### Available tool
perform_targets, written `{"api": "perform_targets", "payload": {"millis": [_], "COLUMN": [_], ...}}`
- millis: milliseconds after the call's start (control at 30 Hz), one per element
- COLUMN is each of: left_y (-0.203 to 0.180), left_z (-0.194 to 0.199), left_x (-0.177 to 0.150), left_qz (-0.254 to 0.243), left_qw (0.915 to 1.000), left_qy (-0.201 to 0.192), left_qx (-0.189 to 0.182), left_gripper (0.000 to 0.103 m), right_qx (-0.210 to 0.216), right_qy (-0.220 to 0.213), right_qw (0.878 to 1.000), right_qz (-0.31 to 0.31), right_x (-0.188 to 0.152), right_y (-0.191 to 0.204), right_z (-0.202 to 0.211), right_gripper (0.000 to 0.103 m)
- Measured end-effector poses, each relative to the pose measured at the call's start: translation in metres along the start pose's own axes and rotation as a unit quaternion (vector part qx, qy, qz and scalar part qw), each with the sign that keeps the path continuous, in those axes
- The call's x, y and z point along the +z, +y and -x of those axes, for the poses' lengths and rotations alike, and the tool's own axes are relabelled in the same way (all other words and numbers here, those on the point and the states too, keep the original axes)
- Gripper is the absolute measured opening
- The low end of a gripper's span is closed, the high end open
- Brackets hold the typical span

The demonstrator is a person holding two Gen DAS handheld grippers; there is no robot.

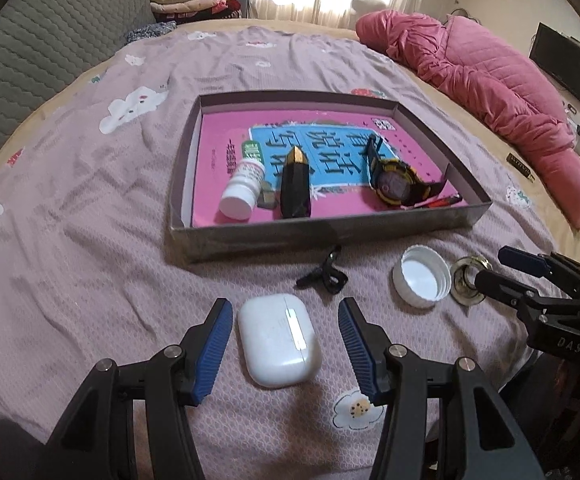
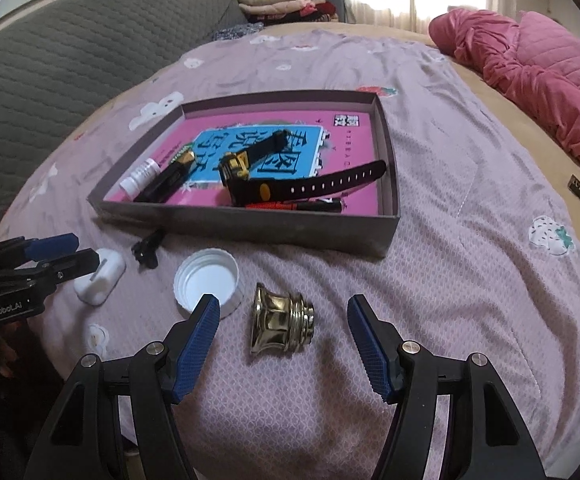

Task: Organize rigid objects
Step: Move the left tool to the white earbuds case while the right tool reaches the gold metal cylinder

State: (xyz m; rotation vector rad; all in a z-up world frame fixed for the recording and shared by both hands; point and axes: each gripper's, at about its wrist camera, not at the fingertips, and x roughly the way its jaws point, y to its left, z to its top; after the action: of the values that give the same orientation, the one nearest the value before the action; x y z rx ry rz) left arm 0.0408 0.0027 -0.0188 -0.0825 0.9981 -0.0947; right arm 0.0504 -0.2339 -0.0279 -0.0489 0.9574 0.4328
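The left gripper [image 1: 284,344] stands with its fingers spread wide. The white earbud case [image 1: 278,340] lies on the bedspread [image 1: 90,200] between the two blue pads, with a gap on each side; neither pad touches it. Just ahead of the right-hand finger lies a small black clip [image 1: 325,272]. Ahead of both fingers sits the shallow cardboard tray [image 1: 321,236]. From left to right it holds a white pill bottle [image 1: 244,188], a black-and-gold faceted object [image 1: 295,188] and a black-and-yellow wristwatch [image 1: 393,180], all on a pink printed sheet [image 1: 226,152].

To the right of the left gripper's fingers lies the white screw cap [image 1: 421,276], open side up, then the brass fitting [image 1: 465,280].

The right gripper [image 2: 284,336] also stands with its fingers wide apart. The brass fitting [image 2: 284,324] lies on its side between them, clear of both pads. The left-hand fingertip overlaps the rim of the screw cap [image 2: 208,276].

The right wrist view alone shows the fitting's threaded neck and flared base, and an orange-and-black cylinder [image 2: 293,205] inside the tray's near wall. The left wrist view alone shows the gaps beside the earbud case.
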Motion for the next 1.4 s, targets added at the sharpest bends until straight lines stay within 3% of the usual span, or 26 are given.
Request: {"api": "perform_targets", "payload": {"millis": [767,1400], "left_y": [0.001,0.001], "left_z": [-0.025,-0.037], "left_x": [-0.010,-0.006], "left_qz": [0.005,0.011], "left_qw": [0.9990,0.9990], "left_qy": [0.040,0.034], "left_qx": [0.020,0.027], "left_gripper": [0.055,0.055], "right_qx": [0.003,-0.006], "right_qy": [0.022,0.043], "right_qw": [1.000,0.999], "right_qz": [-0.001,-0.006], "right_x": [-0.003,0.000], "right_y": [0.002,0.005], "right_z": [-0.013,-0.033], "right_gripper": [0.068,0.068]}}
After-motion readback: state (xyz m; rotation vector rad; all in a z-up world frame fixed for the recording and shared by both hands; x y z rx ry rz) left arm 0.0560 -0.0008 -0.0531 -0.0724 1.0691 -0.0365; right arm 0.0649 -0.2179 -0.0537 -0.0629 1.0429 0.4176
